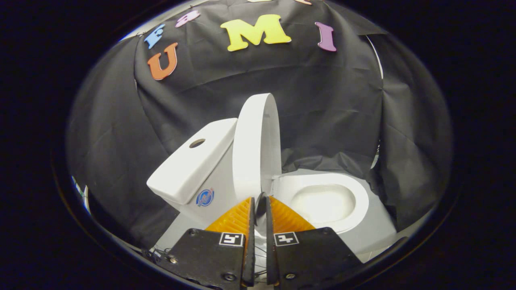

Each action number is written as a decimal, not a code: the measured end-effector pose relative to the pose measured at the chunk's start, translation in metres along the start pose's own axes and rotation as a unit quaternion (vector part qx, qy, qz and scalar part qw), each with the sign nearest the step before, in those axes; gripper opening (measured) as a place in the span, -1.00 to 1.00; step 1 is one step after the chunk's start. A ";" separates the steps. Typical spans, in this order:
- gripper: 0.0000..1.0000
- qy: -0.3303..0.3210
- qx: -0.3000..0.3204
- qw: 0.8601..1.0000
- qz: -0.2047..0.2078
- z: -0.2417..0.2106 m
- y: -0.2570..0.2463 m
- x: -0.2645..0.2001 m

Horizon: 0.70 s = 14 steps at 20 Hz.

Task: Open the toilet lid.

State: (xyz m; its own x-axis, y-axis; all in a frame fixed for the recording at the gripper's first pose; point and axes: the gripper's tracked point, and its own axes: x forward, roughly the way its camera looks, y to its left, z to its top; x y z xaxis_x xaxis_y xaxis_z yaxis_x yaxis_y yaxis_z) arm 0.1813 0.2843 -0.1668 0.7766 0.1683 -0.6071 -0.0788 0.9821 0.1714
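Lid [256, 145] stands upright, raised off the seat [322, 201], its edge turned toward you. It rises straight ahead of your gripper [260, 205], with the lower edge coming down to just above the fingertips. The lid's back is next to the tank [193, 169], which sits to the left of it; whether they touch you cannot tell from here.

Your gripper's fingers are drawn nearly together, with only a thin slit between them. A small dark piece shows in that slit at the tips, right at the foot of the lid. You cannot tell whether both fingers press on it or on the lid's edge, so the grip is unconfirmed.

Seat lies flat to the right of the lid and beyond the right finger, bowl opening [322, 203] exposed. The seat's near rim is close to the right finger's outer side.

Room: the tank closes off the left side behind the lid. The black cloth wall [330, 121] hangs behind and to the right of the toilet, its folds bunched on the floor [375, 229] close behind the seat. Pale floor shows to the right of the seat and beside the left finger under the tank.
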 end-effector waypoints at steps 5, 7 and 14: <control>-0.71 0.001 -0.021 1.000 0.003 0.000 0.015 0.002; -0.70 0.001 -0.029 1.000 0.006 0.000 0.018 0.003; -0.70 0.003 -0.054 0.998 0.014 -0.003 0.044 0.008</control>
State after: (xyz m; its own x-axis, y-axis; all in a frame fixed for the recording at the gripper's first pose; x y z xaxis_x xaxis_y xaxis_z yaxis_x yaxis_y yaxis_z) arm 0.1823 0.3292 -0.1663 0.7692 0.1951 -0.6085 -0.1675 0.9805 0.1026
